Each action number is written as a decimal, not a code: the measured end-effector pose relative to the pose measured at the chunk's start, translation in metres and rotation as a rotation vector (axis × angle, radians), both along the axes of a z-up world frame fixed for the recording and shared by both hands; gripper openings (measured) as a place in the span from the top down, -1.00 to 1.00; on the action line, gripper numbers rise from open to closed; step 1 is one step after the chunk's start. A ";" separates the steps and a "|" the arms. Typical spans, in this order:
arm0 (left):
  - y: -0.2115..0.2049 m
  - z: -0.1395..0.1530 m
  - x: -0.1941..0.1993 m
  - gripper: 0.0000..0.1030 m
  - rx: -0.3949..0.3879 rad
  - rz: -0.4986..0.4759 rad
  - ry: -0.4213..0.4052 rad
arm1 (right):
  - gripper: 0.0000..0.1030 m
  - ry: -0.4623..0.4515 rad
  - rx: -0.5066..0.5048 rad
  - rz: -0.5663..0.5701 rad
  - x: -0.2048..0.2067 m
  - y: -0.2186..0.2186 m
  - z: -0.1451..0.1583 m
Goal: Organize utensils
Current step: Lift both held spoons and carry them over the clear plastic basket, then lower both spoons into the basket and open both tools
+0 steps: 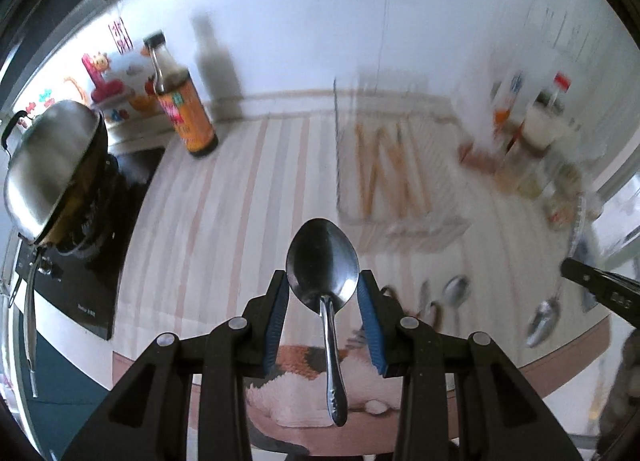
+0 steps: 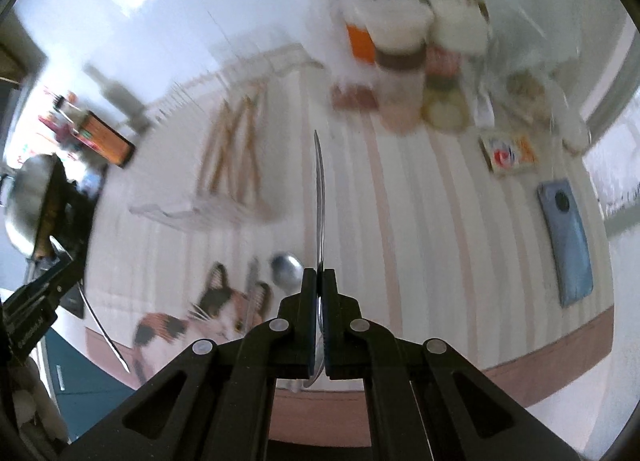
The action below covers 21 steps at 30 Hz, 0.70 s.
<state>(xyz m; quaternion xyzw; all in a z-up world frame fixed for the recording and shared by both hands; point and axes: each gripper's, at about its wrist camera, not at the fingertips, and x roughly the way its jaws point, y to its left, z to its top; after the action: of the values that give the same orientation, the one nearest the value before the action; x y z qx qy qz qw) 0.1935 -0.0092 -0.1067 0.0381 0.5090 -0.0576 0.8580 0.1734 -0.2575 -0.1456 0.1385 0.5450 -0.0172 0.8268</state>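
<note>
Between the blue pads of the left gripper (image 1: 323, 285), a steel spoon (image 1: 322, 261) is clamped by the edges of its bowl, the jaws partly closed around it. Its long axis runs along the fingers: bowl forward and away from the hand, handle trailing back toward the camera. The right gripper (image 2: 319, 281) is closed tight on a second spoon (image 2: 319, 197), seen edge-on as a thin blade, one end pointing straight ahead beyond the fingertips.

Below both tools lies a striped tablecloth (image 1: 240, 197) printed with a calico cat. Loose spoons (image 1: 456, 293) rest on it just ahead and right of the left gripper. Farther ahead stands a white wire rack (image 1: 384, 173) holding wooden chopsticks. Ahead and left of the left gripper is a dark sauce bottle (image 1: 180, 101); its orange label is too blurred to read. Right of the right gripper lies a blue phone (image 2: 568, 241); jars beyond carry blurred, unreadable labels.
</note>
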 end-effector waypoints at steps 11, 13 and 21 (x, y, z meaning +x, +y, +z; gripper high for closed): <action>-0.019 0.097 0.064 0.39 -0.177 -0.037 -0.080 | 0.96 -0.131 0.044 0.076 0.090 0.026 0.071; -0.027 0.099 0.086 0.39 -0.170 -0.039 -0.078 | 0.96 -0.130 0.043 0.084 0.108 0.032 0.075; -0.042 0.063 0.159 0.37 -0.149 -0.034 0.033 | 0.96 -0.050 0.078 0.109 0.175 0.052 0.052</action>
<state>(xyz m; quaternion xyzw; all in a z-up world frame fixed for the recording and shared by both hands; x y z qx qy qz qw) 0.3524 -0.0517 -0.0439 -0.0182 0.5169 -0.1108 0.8487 0.3488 -0.2055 -0.0934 0.1410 0.5312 0.0525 0.8338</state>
